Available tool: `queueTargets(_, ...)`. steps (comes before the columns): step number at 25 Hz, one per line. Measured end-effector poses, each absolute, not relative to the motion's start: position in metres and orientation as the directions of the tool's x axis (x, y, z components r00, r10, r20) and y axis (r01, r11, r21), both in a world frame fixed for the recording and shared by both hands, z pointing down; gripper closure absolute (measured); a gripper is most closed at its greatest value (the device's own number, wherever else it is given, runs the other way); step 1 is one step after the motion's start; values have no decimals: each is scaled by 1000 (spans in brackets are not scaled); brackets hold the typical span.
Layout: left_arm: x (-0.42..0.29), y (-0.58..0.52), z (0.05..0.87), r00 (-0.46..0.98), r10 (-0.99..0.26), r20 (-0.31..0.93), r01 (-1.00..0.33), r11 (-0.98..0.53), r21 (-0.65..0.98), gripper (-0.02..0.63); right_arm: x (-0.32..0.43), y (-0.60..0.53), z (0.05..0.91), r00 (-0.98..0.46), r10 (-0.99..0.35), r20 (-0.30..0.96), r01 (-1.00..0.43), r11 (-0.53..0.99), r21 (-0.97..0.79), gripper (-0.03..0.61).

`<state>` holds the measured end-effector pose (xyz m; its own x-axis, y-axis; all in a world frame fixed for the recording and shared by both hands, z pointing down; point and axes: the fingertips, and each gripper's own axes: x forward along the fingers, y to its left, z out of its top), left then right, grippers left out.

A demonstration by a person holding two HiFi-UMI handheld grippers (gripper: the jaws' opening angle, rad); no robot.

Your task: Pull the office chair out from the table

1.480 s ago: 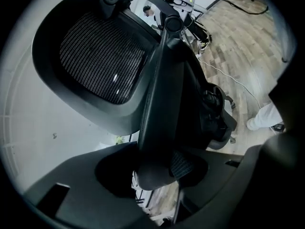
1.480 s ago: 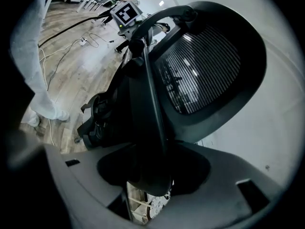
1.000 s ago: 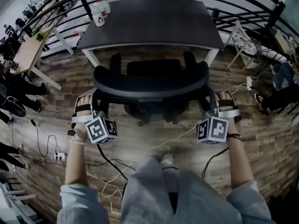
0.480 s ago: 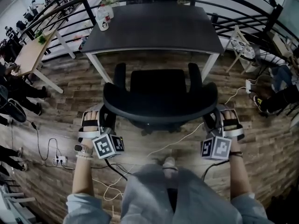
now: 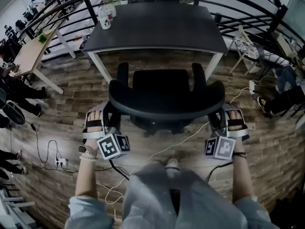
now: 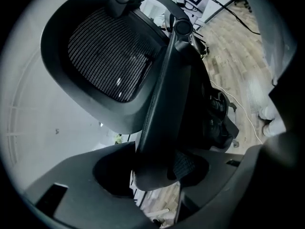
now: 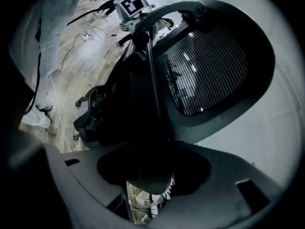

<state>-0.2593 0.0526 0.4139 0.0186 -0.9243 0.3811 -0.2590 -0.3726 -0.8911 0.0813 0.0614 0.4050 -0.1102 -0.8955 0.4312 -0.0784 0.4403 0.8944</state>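
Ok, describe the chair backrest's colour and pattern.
Black fine mesh in a solid frame; the backrest shows best in the left gripper view.

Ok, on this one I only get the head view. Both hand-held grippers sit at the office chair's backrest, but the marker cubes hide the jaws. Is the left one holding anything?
Observer: In the left gripper view, the left hand-held gripper has the backrest rim between its jaws, and those jaws are opening.
Operator: And the right one?
Observer: The right hand-held gripper is clamped on the rim at the opposite side, with its pads pressing on it.
Operator: From above I only see the top edge. What fills the backrest?
Observer: A mesh panel stretched inside that rim.
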Motion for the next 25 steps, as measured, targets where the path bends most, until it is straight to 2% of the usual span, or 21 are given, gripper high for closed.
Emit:
queueTargets(9,-258,59,406,0,-922,386,-367,-359,-858,354,84,70,400,-151,-884,442,-112,459,881,359)
queueTargets(15,-262,77,404,10,-921,390,-469,-348,-812,359,74,88,391,-223,-866,447,-233,493,838,364)
queueTargets(18,-257,93,396,26,-927,374,-548,-326,-771,361,72,100,379,-266,-867,422,-338,494,801,385)
queueTargets(21,-245,103,378,57,-937,345,-645,-299,-704,407,64,102,358,-317,-875,365,-460,479,748,416)
queueTargets(25,-225,118,364,112,-939,326,-744,-296,-598,436,52,109,343,-355,-880,316,-589,473,655,500)
